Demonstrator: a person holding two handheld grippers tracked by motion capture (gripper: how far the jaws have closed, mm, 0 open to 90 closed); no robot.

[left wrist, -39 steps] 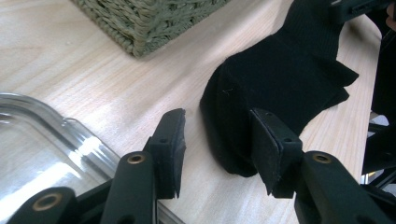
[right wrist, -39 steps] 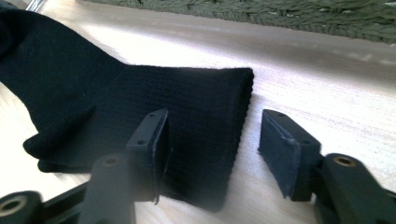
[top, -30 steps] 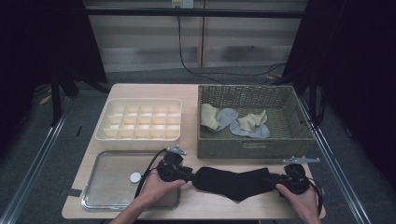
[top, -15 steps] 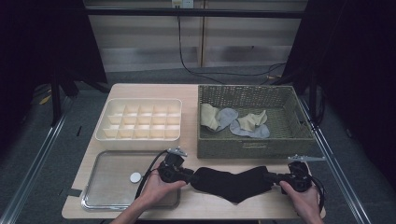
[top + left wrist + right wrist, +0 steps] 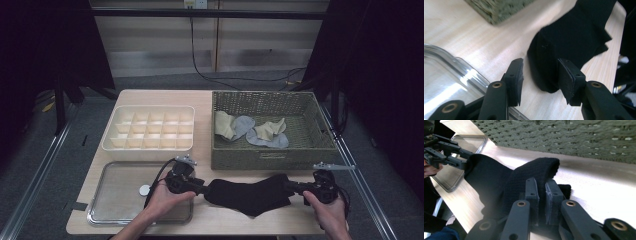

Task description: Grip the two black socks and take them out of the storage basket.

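A black sock (image 5: 250, 195) lies stretched across the table's front, between my two grippers. My left gripper (image 5: 202, 189) stands open at its left end. In the left gripper view the sock's folded end (image 5: 544, 65) sits between the jaws (image 5: 541, 77) and leans on the right pad (image 5: 565, 77), well clear of the left pad; these jaws have just been opening a little. My right gripper (image 5: 290, 187) has just been closing and is shut on the sock's right end. The fabric (image 5: 541, 167) bunches up over its pads (image 5: 541, 190).
A green wicker basket (image 5: 272, 160) with pale socks (image 5: 250, 130) stands behind the sock. A cream compartment tray (image 5: 150, 147) is at the back left. A metal tray (image 5: 100, 215) with a small white disc (image 5: 144, 190) lies beside my left hand.
The right gripper's jaws have closed onto the sock's right end. Both hands have stayed where they were, and the sock still lies flat between them.
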